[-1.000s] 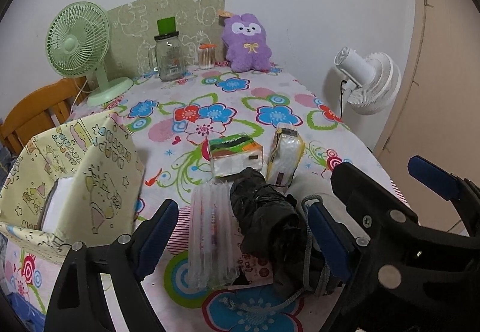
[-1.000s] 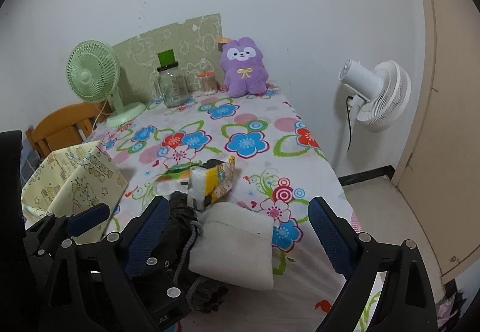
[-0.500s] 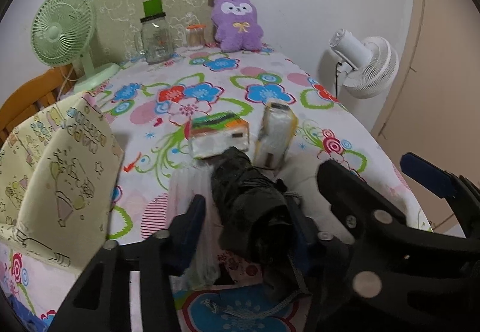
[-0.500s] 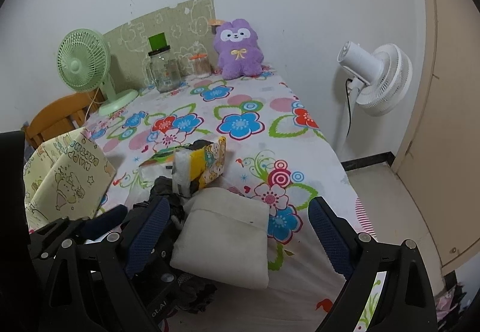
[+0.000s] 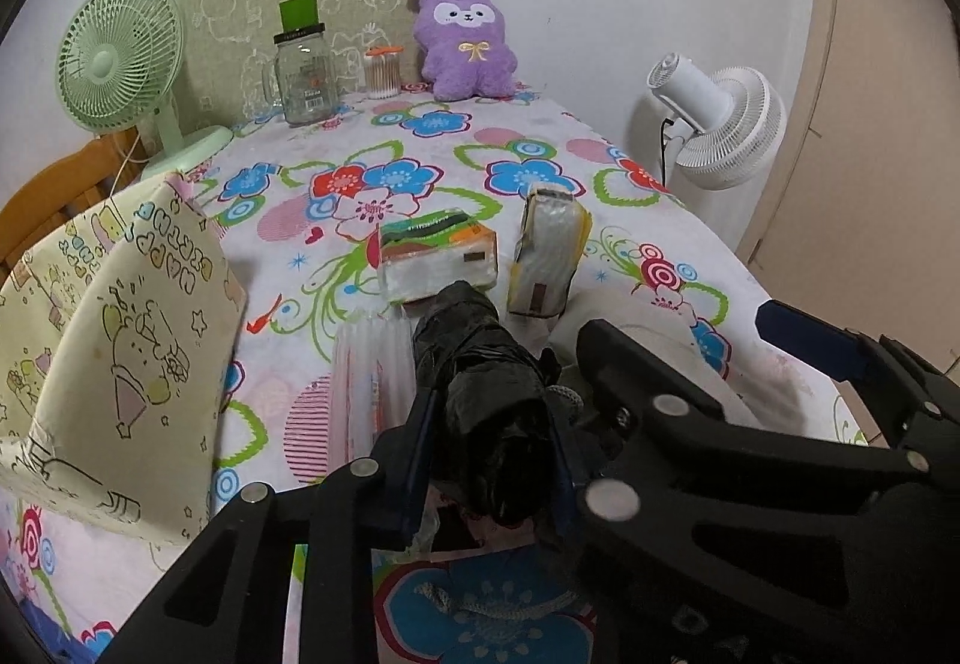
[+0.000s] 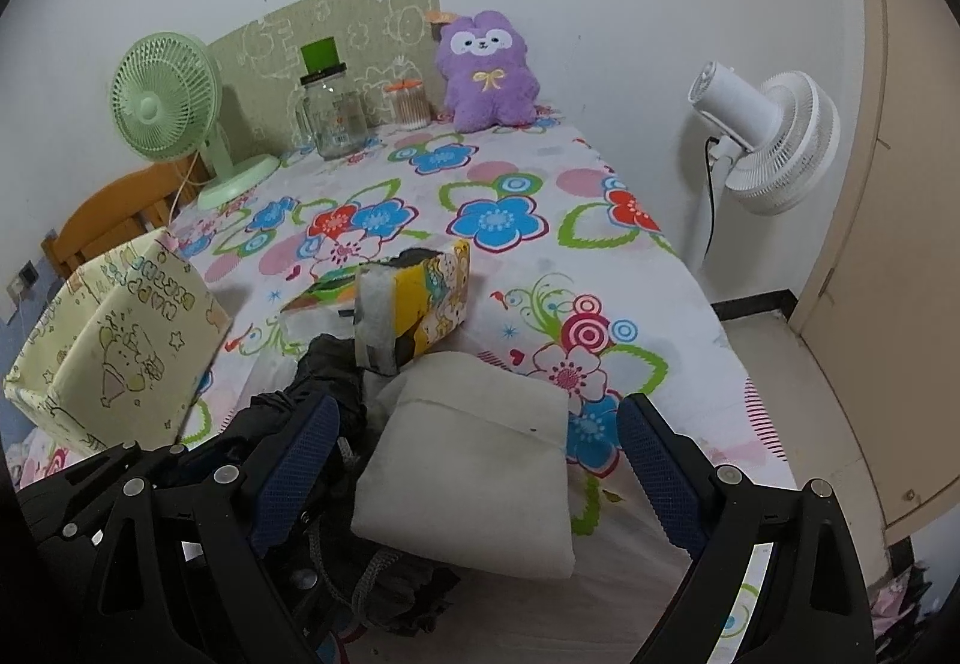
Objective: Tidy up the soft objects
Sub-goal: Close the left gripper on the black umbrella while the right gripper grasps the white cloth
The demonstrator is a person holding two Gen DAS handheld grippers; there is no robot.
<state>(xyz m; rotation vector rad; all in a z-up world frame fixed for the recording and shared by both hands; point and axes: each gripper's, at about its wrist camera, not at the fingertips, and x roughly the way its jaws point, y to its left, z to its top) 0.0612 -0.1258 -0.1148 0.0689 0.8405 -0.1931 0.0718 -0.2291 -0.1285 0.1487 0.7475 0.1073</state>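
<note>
Left wrist view shows the floral-clothed table (image 5: 540, 135) with a yellow fabric storage box (image 5: 120, 340) at its left edge. A second ago the left gripper (image 5: 489, 460) stood wide; now its fingers are closing on the black rolled bundle (image 5: 480, 382) near the front edge, pads touching both sides, so a lift toward the box seems next. The right gripper (image 6: 480, 466) straddles the white pillow (image 6: 480, 460), fingers apart.
</note>
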